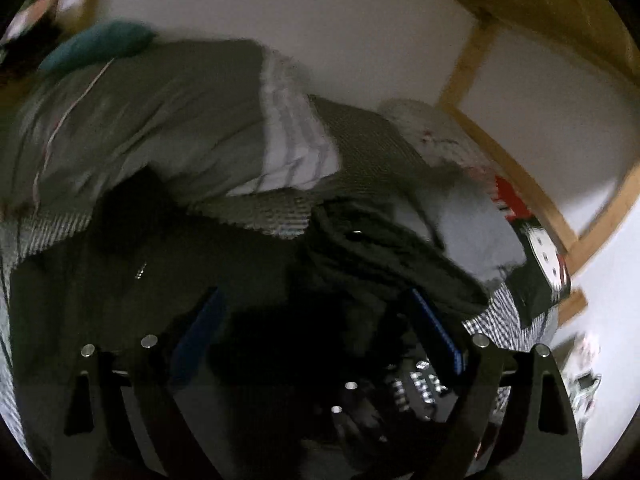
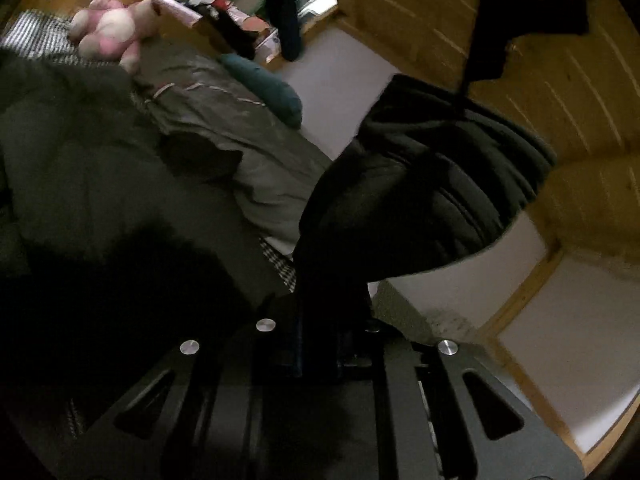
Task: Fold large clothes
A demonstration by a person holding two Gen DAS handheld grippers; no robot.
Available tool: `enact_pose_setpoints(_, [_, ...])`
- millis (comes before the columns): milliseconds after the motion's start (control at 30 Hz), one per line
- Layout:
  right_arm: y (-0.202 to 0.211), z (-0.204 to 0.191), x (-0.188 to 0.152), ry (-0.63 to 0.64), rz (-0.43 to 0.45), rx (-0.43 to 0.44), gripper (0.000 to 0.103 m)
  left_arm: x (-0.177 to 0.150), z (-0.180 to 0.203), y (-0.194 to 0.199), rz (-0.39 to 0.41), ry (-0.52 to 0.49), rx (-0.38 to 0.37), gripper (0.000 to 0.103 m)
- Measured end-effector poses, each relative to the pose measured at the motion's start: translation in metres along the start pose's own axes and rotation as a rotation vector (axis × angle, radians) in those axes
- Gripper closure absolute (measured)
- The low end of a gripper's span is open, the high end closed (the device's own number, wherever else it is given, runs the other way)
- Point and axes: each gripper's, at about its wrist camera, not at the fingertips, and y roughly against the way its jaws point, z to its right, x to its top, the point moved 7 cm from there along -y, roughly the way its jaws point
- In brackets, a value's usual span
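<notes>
Left-wrist view: the left gripper [image 1: 316,332] stands released, its blue-padded fingers [image 1: 436,332] spread wide at about 7 and 5 o'clock, with nothing pinched between them. Below and ahead of it, a dark garment [image 1: 168,264] lies spread over the checked bed cover [image 1: 260,212]; a small metal fastener glints on the cloth toward 9 o'clock. A bunched, ridged portion of the dark garment rises toward 3 o'clock. Behind it, at 11 o'clock, lies a grey duvet [image 1: 160,120] with a teal cushion [image 1: 100,46] at its far end; a pale pillow [image 1: 460,200] sits at 2 o'clock against the wooden bed frame [image 1: 516,176].

Right-wrist view: the right gripper [image 2: 328,320] is clenched on a fold of the same dark garment, and a thick ribbed portion [image 2: 432,184] hangs lifted above the jaws toward 1 o'clock, clear of the bed. The rest of the garment drapes over the bed from 9 to 7 o'clock. A pink soft toy [image 2: 110,32] rests at 11 o'clock.

Progress, as judged: the fold appears to be at an early or middle stage. One part of the garment is raised and being carried by the right tongs, while the body is laid out but not squared; no neat, finished stack is visible. Remaining work seems to include laying the lifted part over the body, then further folds. Motion blur limits finer reading of edges and seams.
</notes>
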Motion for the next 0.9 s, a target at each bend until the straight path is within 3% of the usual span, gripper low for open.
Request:
enact_pose_setpoints(100, [0.003,-0.012,0.003,0.049,0.002,-0.032,0.093,-0.012,-0.027,0.002,0.001,0.140,-0.090,0.013])
enact_pose_setpoints(233, [0.010,-0.021,0.004,0.071,0.021,-0.052,0.093,-0.020,-0.050,0.007,0.005,0.218,-0.165,0.011])
enact_pose_setpoints(367, [0.015,-0.033,0.002,0.100,0.027,-0.057,0.093,-0.027,-0.072,0.003,-0.074,0.396,-0.342,0.008])
enact_pose_setpoints(433, [0.020,-0.037,0.000,0.129,0.037,-0.054,0.093,-0.030,-0.073,0.000,-0.105,0.418,-0.384,0.007])
enact_pose_setpoints(500, [0.023,-0.045,-0.001,0.162,0.048,-0.050,0.094,-0.031,-0.075,-0.006,-0.129,0.429,-0.384,0.006])
enact_pose_setpoints(600, [0.028,-0.052,-0.003,0.180,0.055,-0.050,0.094,-0.043,-0.080,-0.028,-0.235,0.415,-0.291,0.006])
enact_pose_setpoints(667, [0.030,-0.050,-0.004,0.175,0.056,-0.059,0.094,-0.054,-0.087,-0.041,-0.290,0.465,-0.307,0.006])
enact_pose_setpoints(733, [0.031,-0.046,-0.004,0.161,0.059,-0.067,0.094,-0.061,-0.097,-0.049,-0.301,0.534,-0.337,0.019])
enact_pose_setpoints(767, [0.030,-0.044,-0.002,0.155,0.064,-0.074,0.094,-0.063,-0.099,-0.051,-0.308,0.550,-0.350,0.052])
enact_pose_setpoints(800, [0.032,-0.042,-0.002,0.151,0.069,-0.078,0.094,-0.066,-0.101,-0.056,-0.332,0.574,-0.389,0.065])
enact_pose_setpoints(833, [0.032,-0.042,-0.002,0.151,0.068,-0.079,0.094,-0.068,-0.106,-0.059,-0.341,0.592,-0.412,0.066])
enact_pose_setpoints(900, [0.031,-0.046,-0.002,0.156,0.073,-0.078,0.094,-0.070,-0.111,-0.063,-0.332,0.593,-0.429,0.078])
